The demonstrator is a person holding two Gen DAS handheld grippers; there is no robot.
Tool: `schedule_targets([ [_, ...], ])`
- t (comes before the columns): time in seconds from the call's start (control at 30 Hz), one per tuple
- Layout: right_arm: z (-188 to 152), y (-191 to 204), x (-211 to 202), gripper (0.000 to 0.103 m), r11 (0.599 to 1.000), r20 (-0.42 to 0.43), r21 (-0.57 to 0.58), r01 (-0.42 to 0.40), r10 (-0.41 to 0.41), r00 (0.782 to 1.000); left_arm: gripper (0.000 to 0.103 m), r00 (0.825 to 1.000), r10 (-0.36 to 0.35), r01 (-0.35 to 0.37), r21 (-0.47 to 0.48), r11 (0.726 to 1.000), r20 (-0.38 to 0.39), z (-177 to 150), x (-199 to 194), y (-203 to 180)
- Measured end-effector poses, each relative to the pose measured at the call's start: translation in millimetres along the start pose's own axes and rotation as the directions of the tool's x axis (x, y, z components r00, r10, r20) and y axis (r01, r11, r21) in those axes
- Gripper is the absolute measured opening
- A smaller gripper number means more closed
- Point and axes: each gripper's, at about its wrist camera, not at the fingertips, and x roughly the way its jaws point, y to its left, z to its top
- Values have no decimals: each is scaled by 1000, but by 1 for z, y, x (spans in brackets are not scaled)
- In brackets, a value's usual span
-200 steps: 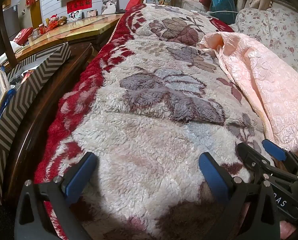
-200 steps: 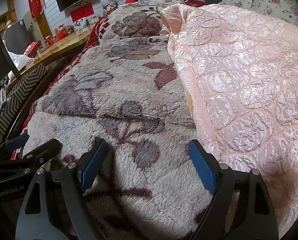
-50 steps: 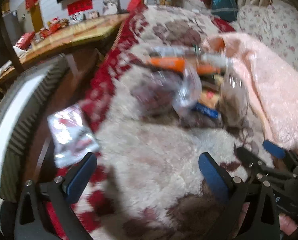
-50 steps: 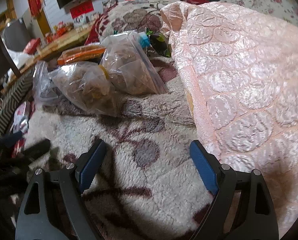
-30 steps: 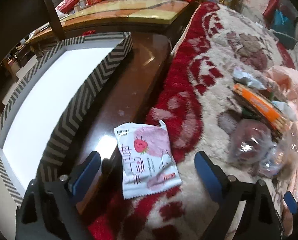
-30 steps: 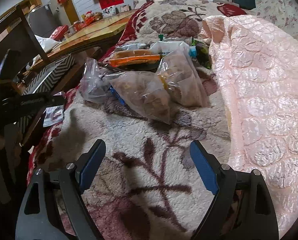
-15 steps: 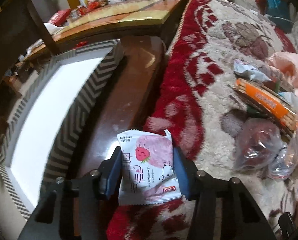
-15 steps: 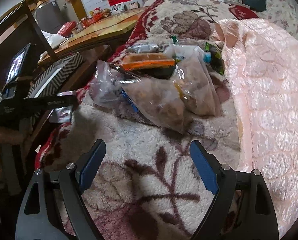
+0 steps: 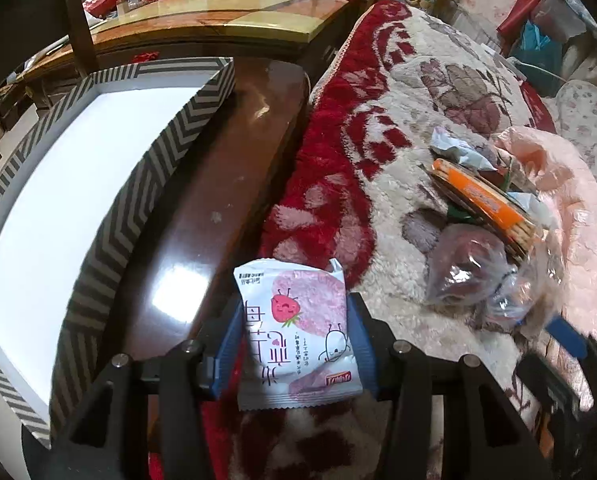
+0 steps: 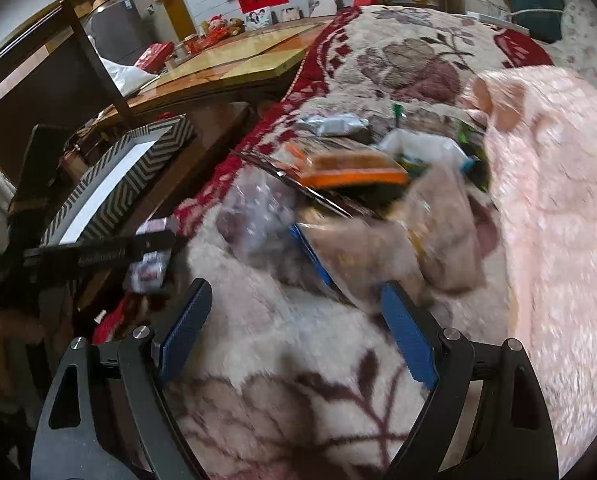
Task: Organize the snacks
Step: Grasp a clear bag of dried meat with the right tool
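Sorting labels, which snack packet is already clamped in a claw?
The white strawberry packet, pinched in the left claw; the other snacks lie loose on the blanket.

A white snack packet [image 9: 296, 332] with a pink strawberry picture sits upright between blue pads, over the red edge of the blanket. Further right lies a pile: an orange biscuit pack [image 9: 484, 204], a clear bag of dark snacks [image 9: 464, 270] and a silver wrapper [image 9: 456, 150]. A chevron-patterned box [image 9: 146, 176] stands open, its white inside bare.

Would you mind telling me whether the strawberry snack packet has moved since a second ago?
Yes. The strawberry snack packet, then flat across the table edge, is now pinched between the left tongs, beside the striped box.
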Motion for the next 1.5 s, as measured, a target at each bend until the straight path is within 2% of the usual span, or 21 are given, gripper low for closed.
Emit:
schedule_targets([
  [0.2,21,10,16,87,1000,-6,-9,14,-14,1000,53,1000,12,-12,41,999,18,-3,-7,-6],
  [0.37,31,19,8,87,999,15,-32,29,-29,999,53,1000,15,-16,33,999,20,-4,-5,-2],
  [0.5,36,22,13,87,1000,-19,-23,0,0,1000,53,999,22,-23,23,999,25,-5,-5,3],
  [0.67,46,37,28,86,994,-32,-108,21,-25,999,53,999,21,-21,10,1000,25,-4,-6,9],
  [0.77,53,39,42,79,990,-61,-138,36,-45,997,53,999,18,-19,12,1000,28,-4,-6,8],
  [0.9,58,40,53,59,979,-78,-192,67,-83,993,53,999,22,-22,21,1000,33,-4,-6,6],
  [1.17,53,47,50,57,965,-103,-258,55,-84,991,53,1000,19,-20,19,1000,19,-6,-3,3],
  [1.3,52,58,64,57,936,-108,-344,75,-119,987,53,1000,22,-22,20,1000,17,-6,-3,3],
  [1.33,53,60,67,54,933,-108,-353,74,-119,987,53,1000,21,-21,17,1000,16,-6,-3,4],
  [1.37,54,60,70,42,931,-110,-360,64,-111,988,53,1000,20,-20,17,1000,15,-6,-3,4],
  [1.43,55,59,72,36,932,-116,-359,46,-93,989,53,1000,20,-21,17,1000,16,-6,-4,4],
  [1.5,54,57,66,26,937,-105,-348,38,-79,991,53,1000,16,-17,13,1000,21,-5,-7,5],
])
